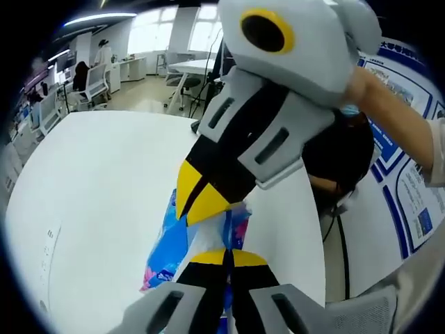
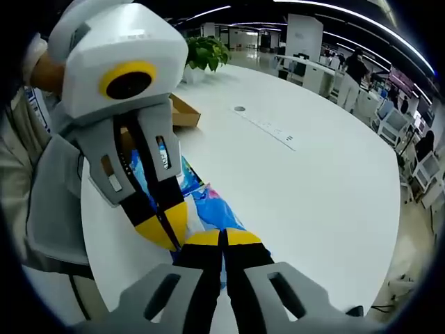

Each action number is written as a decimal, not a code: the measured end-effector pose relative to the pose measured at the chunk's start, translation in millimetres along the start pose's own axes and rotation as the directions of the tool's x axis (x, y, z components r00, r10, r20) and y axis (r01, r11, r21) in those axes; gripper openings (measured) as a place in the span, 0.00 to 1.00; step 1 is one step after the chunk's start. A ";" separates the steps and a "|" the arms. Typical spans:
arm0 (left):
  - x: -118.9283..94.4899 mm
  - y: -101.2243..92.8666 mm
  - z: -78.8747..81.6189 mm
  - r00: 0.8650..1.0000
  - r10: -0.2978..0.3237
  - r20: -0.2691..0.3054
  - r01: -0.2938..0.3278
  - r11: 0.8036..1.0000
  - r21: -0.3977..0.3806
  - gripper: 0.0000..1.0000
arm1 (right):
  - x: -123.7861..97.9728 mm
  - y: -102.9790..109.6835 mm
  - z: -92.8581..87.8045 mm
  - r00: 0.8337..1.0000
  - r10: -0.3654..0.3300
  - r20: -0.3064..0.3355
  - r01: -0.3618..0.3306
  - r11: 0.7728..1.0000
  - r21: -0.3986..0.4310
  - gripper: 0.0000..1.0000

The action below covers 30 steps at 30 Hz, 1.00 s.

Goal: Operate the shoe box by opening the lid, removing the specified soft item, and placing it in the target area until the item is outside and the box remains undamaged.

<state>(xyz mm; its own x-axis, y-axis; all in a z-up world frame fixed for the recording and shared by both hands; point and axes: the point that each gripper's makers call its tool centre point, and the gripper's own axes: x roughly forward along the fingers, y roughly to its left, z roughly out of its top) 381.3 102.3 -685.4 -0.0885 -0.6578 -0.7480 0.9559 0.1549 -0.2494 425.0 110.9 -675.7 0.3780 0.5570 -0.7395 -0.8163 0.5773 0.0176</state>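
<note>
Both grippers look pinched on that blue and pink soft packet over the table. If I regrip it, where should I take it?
Take the soft packet by its loose blue end beyond the yellow tips, coming from the open white table side. The left gripper and right gripper crowd the near end; the far part hangs free, thin enough to pinch.

Shoe box [image 2: 182, 111] mostly hidden, perhaps open

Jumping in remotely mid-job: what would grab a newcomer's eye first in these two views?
The two grippers meet tip to tip, both shut on the same blue and pink soft packet, held above the white table. In the left gripper view the right gripper reaches down from the upper right to meet the left gripper. Behind them in the right gripper view sits the open cardboard box, near a potted plant.
</note>
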 end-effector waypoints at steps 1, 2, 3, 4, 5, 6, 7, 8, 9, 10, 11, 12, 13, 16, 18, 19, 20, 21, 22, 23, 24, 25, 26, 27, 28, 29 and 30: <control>4.5 1.5 -0.8 1.000 0.000 -0.002 0.000 1.000 0.000 0.00 | 2.2 -0.3 -2.1 1.000 0.000 -0.005 0.000 1.000 -0.002 0.00; 6.8 1.8 -1.8 1.000 -0.003 -0.007 0.003 1.000 0.001 0.00 | 3.7 -0.6 -3.3 1.000 0.001 -0.007 -0.001 1.000 -0.001 0.00; 8.2 1.7 -3.1 1.000 -0.004 -0.009 0.004 1.000 -0.001 0.00 | 6.4 -1.2 -5.4 1.000 0.002 -0.010 -0.002 1.000 0.006 0.00; 10.7 1.7 -5.0 1.000 -0.007 -0.013 0.007 1.000 0.000 0.00 | 8.3 -1.7 -6.9 1.000 0.002 -0.013 -0.002 1.000 0.011 0.00; 12.1 2.2 -6.6 1.000 -0.008 -0.015 0.008 1.000 0.002 0.00 | 10.2 -1.7 -8.3 1.000 0.002 -0.016 -0.002 1.000 0.014 0.00; 14.9 3.2 -9.1 1.000 -0.009 -0.022 0.009 1.000 0.003 0.00 | 13.4 -1.7 -10.8 1.000 0.004 -0.020 -0.003 1.000 0.013 0.00; 16.0 3.6 -11.5 1.000 -0.009 -0.027 0.010 1.000 0.002 0.00 | 15.8 -1.3 -13.0 1.000 0.005 -0.028 -0.005 1.000 0.012 0.00; 18.4 4.3 -13.6 0.999 -0.011 -0.032 0.011 1.000 -0.001 0.00 | 19.0 -1.3 -15.9 0.999 0.007 -0.037 -0.006 1.000 0.008 0.00; 20.9 5.8 -15.7 0.999 -0.012 -0.035 0.012 1.000 -0.004 0.00 | 21.0 -1.3 -17.5 0.999 0.007 -0.043 -0.007 1.000 0.007 0.00; 23.4 6.6 -17.7 0.999 -0.014 -0.037 0.014 1.000 -0.007 0.00 | 24.2 -1.3 -19.9 0.999 0.010 -0.052 -0.010 1.000 0.007 0.00; 24.0 6.5 -19.0 0.999 -0.014 -0.038 0.014 1.000 -0.007 0.00 | 26.0 -1.1 -20.9 0.998 0.012 -0.056 -0.011 1.000 0.006 0.00; 25.7 6.6 -20.9 0.999 -0.014 -0.040 0.014 1.000 -0.006 0.00 | 28.6 -1.6 -22.2 0.998 0.013 -0.059 -0.012 1.000 0.003 0.00; 26.2 6.2 -22.3 0.999 -0.014 -0.042 0.014 1.000 -0.004 0.00 | 30.1 -2.3 -22.9 0.998 0.012 -0.061 -0.011 1.000 0.004 0.00; 27.7 6.9 -25.1 0.999 -0.015 -0.045 0.015 1.000 -0.005 0.00 | 34.4 -5.2 -24.5 0.998 0.008 -0.063 -0.007 1.000 0.016 0.00; 27.3 7.4 -27.7 0.999 -0.015 -0.046 0.015 1.000 -0.008 0.00 | 37.2 -6.3 -25.1 0.998 0.004 -0.061 -0.003 1.000 0.017 0.00; 27.1 8.2 -28.4 0.999 -0.013 -0.045 0.013 1.000 -0.013 0.00 | 38.5 -6.9 -25.4 0.998 0.001 -0.061 0.000 1.000 0.018 0.00; 27.5 8.5 -28.5 0.999 -0.013 -0.042 0.013 1.000 -0.018 0.00 | 39.9 -7.1 -26.1 0.998 0.001 -0.063 0.000 1.000 0.018 0.00; 30.0 10.7 -28.7 0.999 -0.015 -0.042 0.014 1.000 -0.025 0.00 | 41.5 -7.5 -26.6 0.998 -0.001 -0.065 0.002 1.000 0.017 0.00; 31.1 11.1 -28.9 0.999 -0.015 -0.042 0.013 1.000 -0.027 0.00 | 42.7 -7.9 -27.2 0.998 -0.002 -0.067 0.003 1.000 0.017 0.00; 32.5 11.2 -29.2 0.999 -0.013 -0.043 0.012 1.000 -0.027 0.00 | 43.9 -8.5 -27.4 0.998 -0.006 -0.068 0.007 1.000 0.015 0.00; 33.3 10.7 -29.1 0.999 -0.014 -0.043 0.013 1.000 -0.026 0.00 | 44.2 -8.8 -27.5 0.998 -0.007 -0.067 0.008 1.000 0.014 0.00; 32.8 9.1 -28.9 0.999 -0.015 -0.043 0.014 1.000 -0.028 0.00 | 44.9 -9.0 -27.5 0.998 -0.008 -0.066 0.009 1.000 0.013 0.00; 33.6 8.2 -28.6 0.999 -0.016 -0.043 0.015 1.000 -0.027 0.00 | 45.3 -9.3 -27.4 0.998 -0.009 -0.065 0.010 1.000 0.013 0.00; 34.4 7.0 -28.6 0.999 -0.016 -0.043 0.015 1.000 -0.024 0.00 | 45.8 -9.3 -27.3 0.998 -0.010 -0.064 0.010 1.000 0.013 0.00; 35.1 6.9 -28.5 0.999 -0.016 -0.044 0.015 1.000 -0.021 0.00 | 46.1 -9.2 -27.1 0.998 -0.009 -0.063 0.010 1.000 0.015 0.00; 35.4 7.5 -28.7 0.999 -0.015 -0.044 0.014 1.000 -0.020 0.00 | 46.4 -9.4 -27.2 0.998 -0.011 -0.063 0.012 1.000 0.015 0.00; 36.2 8.2 -28.4 0.999 -0.015 -0.044 0.014 1.000 -0.023 0.00 | 46.6 -10.1 -27.0 0.998 -0.014 -0.063 0.015 1.000 0.011 0.00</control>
<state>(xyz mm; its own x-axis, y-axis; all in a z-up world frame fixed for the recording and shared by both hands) 378.0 100.7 -732.0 -0.1154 -0.6268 -0.7706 0.9479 0.1623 -0.2740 439.1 114.8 -728.5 0.3615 0.5103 -0.7803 -0.8059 0.5919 0.0136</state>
